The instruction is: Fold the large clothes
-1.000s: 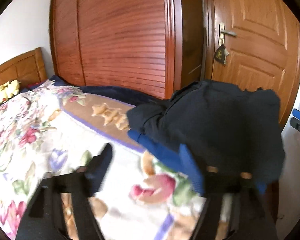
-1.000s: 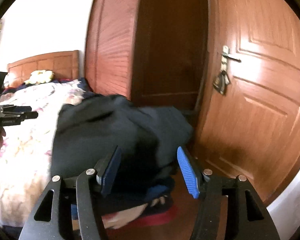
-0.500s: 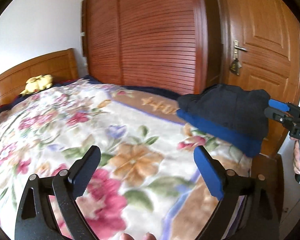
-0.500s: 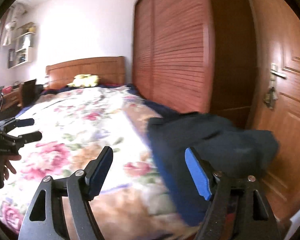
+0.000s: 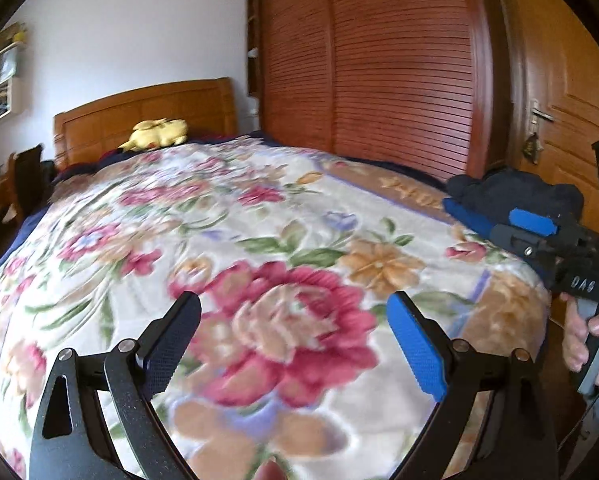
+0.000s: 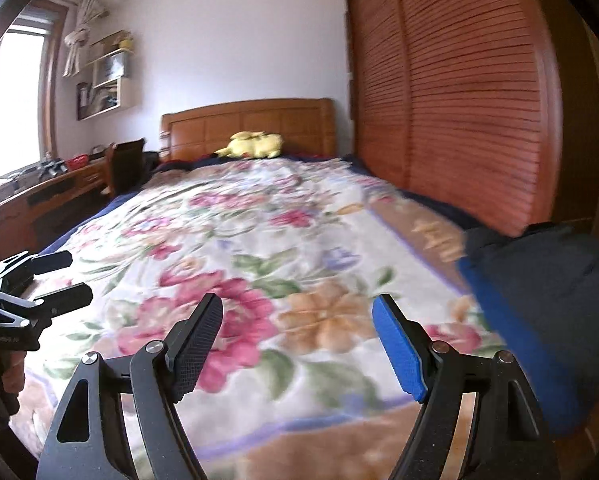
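A folded dark navy garment with a bright blue edge (image 5: 511, 196) lies at the bed's far right corner; it also shows in the right wrist view (image 6: 547, 304). My left gripper (image 5: 295, 344) is open and empty above the floral bedspread (image 5: 259, 240). My right gripper (image 6: 299, 344) is open and empty over the bed's foot, left of the garment. The right gripper shows at the right edge of the left wrist view (image 5: 539, 232), in front of the garment. The left gripper shows at the left edge of the right wrist view (image 6: 55, 276).
A wooden headboard (image 6: 247, 124) and a yellow plush toy (image 6: 255, 144) are at the far end. A slatted wardrobe (image 6: 451, 92) runs along the right side, with a wooden door (image 5: 563, 112) beyond. A desk (image 6: 47, 196) and chair stand at the left.
Both grippers have pulled back from the folded garment and swung left toward the open bed. The garment stays at the bed's right corner.
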{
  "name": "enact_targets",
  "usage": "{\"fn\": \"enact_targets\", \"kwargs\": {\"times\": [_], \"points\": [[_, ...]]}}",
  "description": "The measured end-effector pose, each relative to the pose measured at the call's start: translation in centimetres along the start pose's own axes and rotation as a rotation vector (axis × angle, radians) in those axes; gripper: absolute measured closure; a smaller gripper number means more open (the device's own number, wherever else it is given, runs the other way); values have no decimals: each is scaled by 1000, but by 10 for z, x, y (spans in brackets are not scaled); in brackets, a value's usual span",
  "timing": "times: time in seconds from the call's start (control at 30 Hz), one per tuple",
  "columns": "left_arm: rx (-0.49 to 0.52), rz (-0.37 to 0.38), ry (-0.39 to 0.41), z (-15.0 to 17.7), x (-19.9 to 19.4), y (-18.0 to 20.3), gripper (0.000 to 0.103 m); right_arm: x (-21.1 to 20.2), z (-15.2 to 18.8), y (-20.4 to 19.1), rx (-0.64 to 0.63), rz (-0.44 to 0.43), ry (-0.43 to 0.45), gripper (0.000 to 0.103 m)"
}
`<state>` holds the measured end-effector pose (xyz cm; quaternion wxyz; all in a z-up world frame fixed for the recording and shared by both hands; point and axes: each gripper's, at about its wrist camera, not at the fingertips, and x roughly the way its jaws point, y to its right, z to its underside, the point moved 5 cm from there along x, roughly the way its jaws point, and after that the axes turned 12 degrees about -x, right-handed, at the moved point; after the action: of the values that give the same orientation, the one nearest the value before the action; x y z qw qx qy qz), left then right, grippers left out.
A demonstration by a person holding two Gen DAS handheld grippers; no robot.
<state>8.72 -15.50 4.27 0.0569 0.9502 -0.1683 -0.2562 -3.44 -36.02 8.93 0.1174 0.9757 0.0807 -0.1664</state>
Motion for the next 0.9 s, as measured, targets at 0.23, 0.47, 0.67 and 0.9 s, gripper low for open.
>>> {"fn": "enact_targets", "kwargs": {"times": [0.23, 0.47, 0.67, 0.9], "points": [[-58, -104, 14, 15, -12, -63, 8, 59, -7, -40, -25, -102, -7, 24], [-103, -207, 48, 25, -10, -116, 8, 119, -15, -59, -34, -185, 1, 24], [-146, -253, 60, 37, -6, -150, 8, 152, -13, -66, -74, -215, 18, 24], [-153, -305, 90, 39, -15, -172, 8, 185, -3, -64, -99, -246, 42, 24]]}}
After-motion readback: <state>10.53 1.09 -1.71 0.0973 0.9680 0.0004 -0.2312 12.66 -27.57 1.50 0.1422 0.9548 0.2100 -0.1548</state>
